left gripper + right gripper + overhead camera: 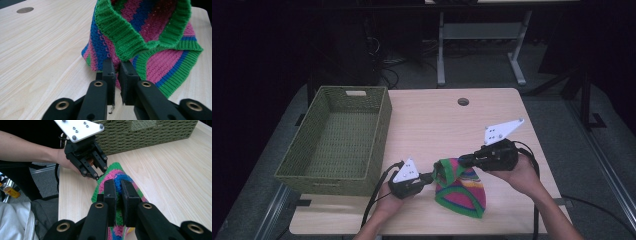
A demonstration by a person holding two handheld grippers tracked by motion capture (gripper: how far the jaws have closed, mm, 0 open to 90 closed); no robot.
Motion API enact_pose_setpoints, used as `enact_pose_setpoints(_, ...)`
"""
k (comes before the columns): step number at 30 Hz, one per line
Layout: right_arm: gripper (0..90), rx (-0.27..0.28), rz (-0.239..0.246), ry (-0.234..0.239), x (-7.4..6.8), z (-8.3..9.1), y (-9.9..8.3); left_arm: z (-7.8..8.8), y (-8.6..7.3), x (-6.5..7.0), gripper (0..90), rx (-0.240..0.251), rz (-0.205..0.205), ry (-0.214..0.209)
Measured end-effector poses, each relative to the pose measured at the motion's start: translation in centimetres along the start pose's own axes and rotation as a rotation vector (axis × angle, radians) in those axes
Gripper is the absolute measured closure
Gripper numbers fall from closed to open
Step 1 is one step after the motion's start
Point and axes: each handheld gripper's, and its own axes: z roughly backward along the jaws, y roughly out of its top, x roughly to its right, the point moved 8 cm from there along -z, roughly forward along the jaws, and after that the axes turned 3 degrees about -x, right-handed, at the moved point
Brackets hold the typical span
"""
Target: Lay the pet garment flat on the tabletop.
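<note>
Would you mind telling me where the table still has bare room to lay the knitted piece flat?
The widest bare patch lies between the green basket and the table's right edge, beyond the knitted hat, up to the round hole. It is crowded near the front edge, where the left gripper and right gripper pinch the hat.

Left black two-jaw tongs [430, 177]: brass rivets, white three-cornered plate, four screws, black cable. Right black two-jaw tongs [463, 160]: same plate, cable. Forearms bare, no sleeves.
</note>
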Motion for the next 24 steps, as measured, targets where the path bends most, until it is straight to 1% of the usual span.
enact_pose_setpoints(4,83.5,0.001,-0.019,-0.005,0.4,0.2,-0.3,0.8,0.2,0.0,85.9,0.006,-0.006,-0.007)
enact_pose_setpoints(6,83.5,-0.005,-0.024,-0.013,0.5,0.2,-0.6,1.1,0.3,0.1,86.3,0.01,0.006,-0.009)
enact_pose_setpoints(7,83.5,-0.007,-0.025,-0.016,0.7,0.2,-0.8,1.3,0.4,0.0,86.5,0.015,0.002,-0.009)
enact_pose_setpoints(14,83.5,-0.023,-0.052,-0.038,1.5,0.3,-1.8,3.0,1.0,-0.3,86.8,0.045,0.01,0.002)
enact_pose_setpoints(17,83.5,-0.031,-0.06,-0.044,1.8,0.2,-2.1,3.4,1.4,-0.3,86.9,0.061,0.013,0.0)
enact_pose_setpoints(24,83.6,-0.051,-0.071,-0.056,2.1,0.1,-2.7,4.2,2.2,-0.5,87.0,0.079,0.014,0.002)
